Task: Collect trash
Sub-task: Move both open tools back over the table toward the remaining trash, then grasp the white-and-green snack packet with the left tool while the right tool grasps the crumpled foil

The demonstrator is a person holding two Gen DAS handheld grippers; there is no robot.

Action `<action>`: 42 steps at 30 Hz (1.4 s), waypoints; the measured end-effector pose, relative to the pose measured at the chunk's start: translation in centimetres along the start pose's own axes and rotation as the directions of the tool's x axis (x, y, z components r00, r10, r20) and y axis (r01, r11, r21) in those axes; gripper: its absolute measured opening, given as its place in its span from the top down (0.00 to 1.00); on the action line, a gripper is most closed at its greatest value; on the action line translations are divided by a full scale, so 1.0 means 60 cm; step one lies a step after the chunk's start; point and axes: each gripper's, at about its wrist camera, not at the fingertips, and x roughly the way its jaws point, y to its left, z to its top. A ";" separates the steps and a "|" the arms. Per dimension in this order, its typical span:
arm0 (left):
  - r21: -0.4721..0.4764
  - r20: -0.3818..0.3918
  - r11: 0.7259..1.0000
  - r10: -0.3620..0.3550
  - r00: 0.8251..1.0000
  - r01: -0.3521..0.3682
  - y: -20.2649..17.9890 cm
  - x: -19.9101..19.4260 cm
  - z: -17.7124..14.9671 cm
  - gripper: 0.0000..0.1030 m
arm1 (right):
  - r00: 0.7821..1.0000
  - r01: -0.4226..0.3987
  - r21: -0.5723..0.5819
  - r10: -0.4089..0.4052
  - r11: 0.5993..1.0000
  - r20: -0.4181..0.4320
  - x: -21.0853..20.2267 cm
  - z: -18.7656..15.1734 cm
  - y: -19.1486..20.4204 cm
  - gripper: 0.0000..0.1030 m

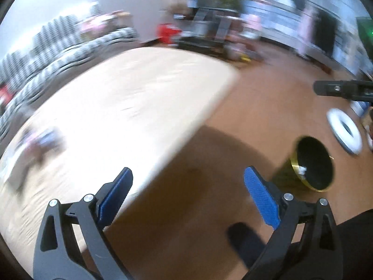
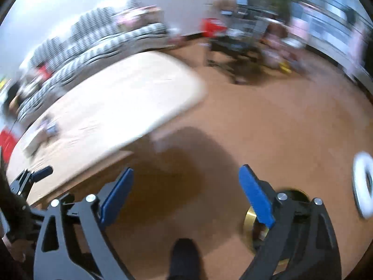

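Both views are motion-blurred. My left gripper (image 1: pixel 188 175) is open and empty, held above the brown floor beside the light wooden table (image 1: pixel 121 98). My right gripper (image 2: pixel 186 172) is open and empty too, over the floor near the table (image 2: pixel 121 93). A dark trash bin with a gold rim (image 1: pixel 310 165) stands on the floor to the right of the left gripper, with a white scrap inside. In the right wrist view the bin (image 2: pixel 250 219) is mostly hidden behind the right finger. A blurred pile of trash (image 1: pixel 39 140) lies on the table's left part; it also shows in the right wrist view (image 2: pixel 47 126).
A white ring-shaped object (image 1: pixel 345 130) lies on the floor at the right, also visible in the right wrist view (image 2: pixel 363 184). A checkered sofa (image 1: pixel 58 53) stands behind the table. A dark low stand (image 2: pixel 235 44) and red items are at the back. A dark shoe (image 2: pixel 184 256) shows below.
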 end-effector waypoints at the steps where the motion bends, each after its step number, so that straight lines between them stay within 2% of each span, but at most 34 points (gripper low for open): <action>1: -0.042 0.006 0.999 0.034 0.999 -0.033 0.046 -0.016 -0.014 0.09 | 0.999 -0.043 -0.034 0.042 0.999 -0.006 0.011 0.015 0.053 0.14; 2: -0.088 0.009 0.994 0.067 0.998 -0.066 0.093 -0.032 -0.029 0.09 | 0.998 -0.069 -0.049 0.068 0.996 -0.011 0.017 0.026 0.082 0.14; 6: -0.224 0.001 0.965 0.141 0.990 -0.137 0.234 -0.085 -0.074 0.09 | 0.977 -0.214 -0.132 0.212 0.968 -0.025 0.053 0.063 0.267 0.14; 10: -0.301 0.009 0.922 0.257 0.966 -0.242 0.347 -0.126 -0.120 0.09 | 0.957 -0.291 -0.203 0.287 0.935 -0.052 0.092 0.076 0.412 0.14; 13: -0.362 0.001 0.890 0.297 0.955 -0.276 0.412 -0.141 -0.141 0.09 | 0.952 -0.307 -0.256 0.300 0.917 -0.065 0.121 0.076 0.473 0.14; 16: -0.448 -0.004 0.854 0.295 0.955 -0.266 0.464 -0.139 -0.147 0.09 | 0.947 -0.321 -0.300 0.314 0.898 -0.074 0.144 0.066 0.524 0.14; 19: -0.484 -0.003 0.838 0.288 0.958 -0.253 0.497 -0.126 -0.143 0.09 | 0.945 -0.323 -0.328 0.319 0.888 -0.067 0.165 0.070 0.552 0.14; 23: -0.474 -0.015 0.841 0.286 0.958 -0.258 0.518 -0.095 -0.132 0.09 | 0.943 -0.328 -0.362 0.327 0.872 -0.068 0.201 0.076 0.574 0.14; 30: -0.501 -0.057 0.827 0.261 0.964 -0.254 0.572 -0.016 -0.117 0.09 | 0.954 -0.300 -0.371 0.280 0.879 -0.109 0.308 0.105 0.599 0.17; 38: -0.511 -0.075 0.824 0.241 0.968 -0.245 0.597 0.047 -0.092 0.10 | 0.952 -0.304 -0.426 0.253 0.852 -0.174 0.394 0.110 0.649 0.34; 40: -0.524 -0.069 0.819 0.234 0.970 -0.234 0.601 0.057 -0.086 0.10 | 0.953 -0.300 -0.441 0.245 0.846 -0.179 0.401 0.109 0.658 0.46; 41: -0.527 -0.066 0.818 0.232 0.971 -0.231 0.601 0.060 -0.083 0.14 | 0.953 -0.300 -0.449 0.243 0.842 -0.180 0.402 0.107 0.661 0.50; 42: -0.524 -0.067 0.820 0.229 0.971 -0.230 0.601 0.065 -0.080 0.23 | 0.952 -0.303 -0.450 0.244 0.840 -0.185 0.405 0.107 0.664 0.59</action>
